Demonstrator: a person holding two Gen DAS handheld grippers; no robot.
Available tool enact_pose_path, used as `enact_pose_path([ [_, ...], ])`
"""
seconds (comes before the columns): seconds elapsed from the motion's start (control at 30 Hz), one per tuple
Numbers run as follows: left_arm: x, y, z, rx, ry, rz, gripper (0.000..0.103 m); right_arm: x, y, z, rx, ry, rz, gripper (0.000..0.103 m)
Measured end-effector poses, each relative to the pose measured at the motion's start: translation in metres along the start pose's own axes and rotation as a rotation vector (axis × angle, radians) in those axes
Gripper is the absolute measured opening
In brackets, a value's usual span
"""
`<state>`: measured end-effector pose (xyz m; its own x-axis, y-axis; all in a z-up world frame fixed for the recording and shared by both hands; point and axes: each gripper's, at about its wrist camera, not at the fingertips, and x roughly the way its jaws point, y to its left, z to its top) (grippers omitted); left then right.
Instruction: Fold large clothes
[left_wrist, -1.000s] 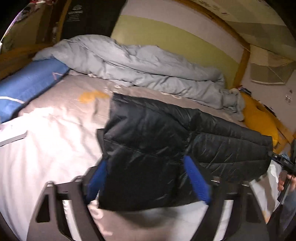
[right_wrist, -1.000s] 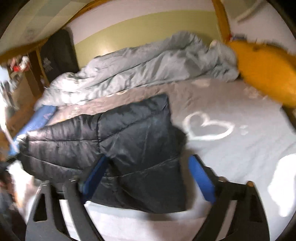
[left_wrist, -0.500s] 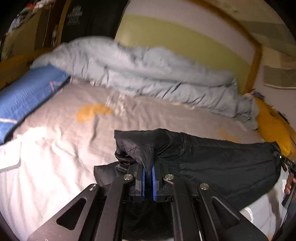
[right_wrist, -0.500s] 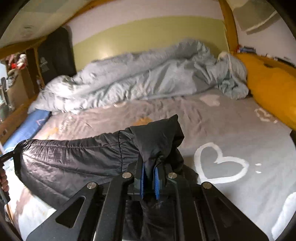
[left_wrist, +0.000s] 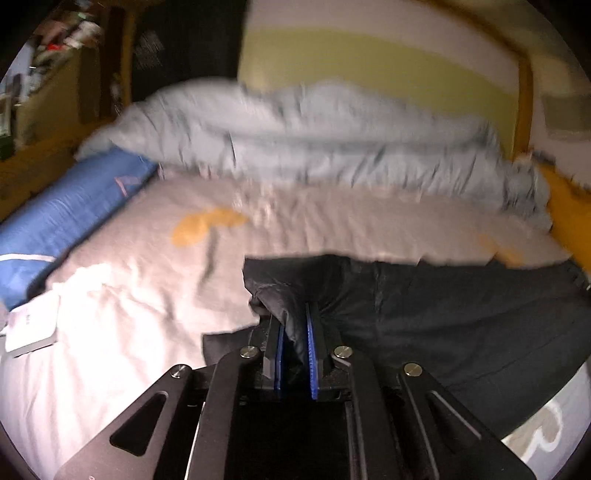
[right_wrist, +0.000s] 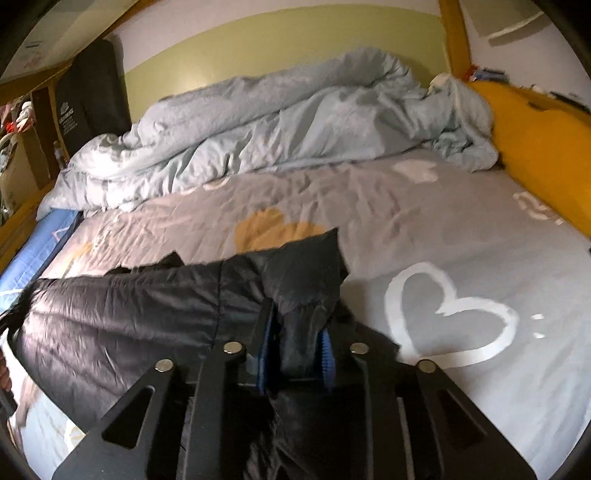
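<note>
While each gripper (left_wrist: 294, 325) (right_wrist: 295, 332) pinches the black jacket (right_wrist: 129, 314), a rumpled duvet (right_wrist: 277, 129) crowns the grey bed (right_wrist: 443, 229).

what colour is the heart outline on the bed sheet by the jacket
White, on the grey bed sheet; the heart outline shows best in the right wrist view.

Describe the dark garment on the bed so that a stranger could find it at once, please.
Start from the grey bedsheet with heart prints. Near its front edge lies the black quilted jacket, in front of the crumpled pale-blue duvet. It is the only dark, shiny, padded thing there.
</note>
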<state>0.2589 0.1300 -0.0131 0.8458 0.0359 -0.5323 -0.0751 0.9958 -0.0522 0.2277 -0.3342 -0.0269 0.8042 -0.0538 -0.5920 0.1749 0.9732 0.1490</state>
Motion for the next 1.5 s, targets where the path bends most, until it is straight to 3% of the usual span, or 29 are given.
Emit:
enact_pose_path([
  [0.1,-0.034,-0.006,0.008,0.031,-0.061,0.026,0.027,-0.028,0.008,0.006,-0.017,-0.082,-0.036,0.033],
  [0.13,-0.045,-0.006,0.011,0.031,-0.090,0.021,0.041,-0.038,0.011,0.007,-0.024,-0.108,-0.049,0.042],
  [0.17,-0.057,-0.007,0.013,0.026,-0.118,0.017,0.067,-0.048,0.014,0.007,-0.027,-0.135,-0.062,0.049],
  [0.23,-0.081,-0.006,0.015,0.007,-0.169,0.013,0.088,-0.072,0.019,0.006,-0.021,-0.197,-0.049,0.074],
  [0.27,-0.092,-0.006,0.015,0.001,-0.195,0.007,0.088,-0.083,0.020,0.004,-0.015,-0.216,-0.024,0.079],
  [0.33,-0.102,-0.007,0.013,0.008,-0.191,-0.007,0.088,-0.099,0.019,0.000,0.003,-0.225,0.015,0.099],
  [0.4,-0.100,-0.004,0.007,0.003,-0.147,-0.021,0.093,-0.108,0.011,-0.006,0.042,-0.229,0.048,0.103],
  [0.43,-0.093,-0.001,0.003,-0.007,-0.107,-0.012,0.103,-0.108,0.006,-0.007,0.065,-0.223,0.060,0.103],
  [0.53,-0.066,0.013,-0.012,-0.065,0.022,-0.011,0.103,-0.086,-0.014,-0.011,0.147,-0.133,0.072,0.103],
  [0.63,-0.033,0.029,-0.031,-0.189,0.159,-0.137,0.103,-0.042,-0.030,-0.020,0.187,0.042,0.140,0.103],
  [0.7,-0.010,0.036,-0.042,-0.261,0.231,-0.175,0.103,-0.019,-0.034,-0.028,0.198,0.142,0.173,0.103],
  [0.8,0.015,0.044,-0.057,-0.377,0.305,-0.284,0.103,0.003,-0.040,-0.038,0.223,0.197,0.233,0.103],
  [0.9,0.026,0.048,-0.066,-0.458,0.315,-0.387,0.085,0.021,-0.053,-0.047,0.326,0.237,0.332,0.103],
  [0.97,0.024,0.046,-0.065,-0.444,0.299,-0.420,0.051,0.026,-0.058,-0.048,0.371,0.221,0.397,0.088],
  [1.03,0.016,0.042,-0.062,-0.426,0.267,-0.451,0.033,0.025,-0.054,-0.046,0.374,0.210,0.468,0.037],
  [1.1,-0.001,0.033,-0.055,-0.386,0.248,-0.422,0.026,0.009,-0.042,-0.039,0.332,0.172,0.490,0.021],
  [1.13,-0.011,0.030,-0.051,-0.370,0.231,-0.413,0.024,-0.009,-0.031,-0.035,0.269,0.127,0.472,0.018],
  [1.23,-0.051,0.028,-0.042,-0.317,0.186,-0.403,0.024,-0.064,-0.008,-0.031,0.142,0.039,0.440,0.018],
  [1.33,-0.079,0.021,-0.047,-0.250,0.168,-0.376,0.026,-0.094,0.005,-0.039,0.105,0.023,0.358,0.020],
  [1.4,-0.090,0.014,-0.055,-0.192,0.157,-0.298,0.033,-0.099,0.008,-0.046,0.082,0.017,0.296,0.023],
  [1.47,-0.095,0.004,-0.058,-0.128,0.118,-0.137,0.058,-0.096,0.011,-0.050,0.061,0.028,0.216,0.030],
  [1.5,-0.100,-0.003,-0.056,-0.080,0.069,-0.053,0.062,-0.093,0.012,-0.051,0.057,0.032,0.177,0.035],
])
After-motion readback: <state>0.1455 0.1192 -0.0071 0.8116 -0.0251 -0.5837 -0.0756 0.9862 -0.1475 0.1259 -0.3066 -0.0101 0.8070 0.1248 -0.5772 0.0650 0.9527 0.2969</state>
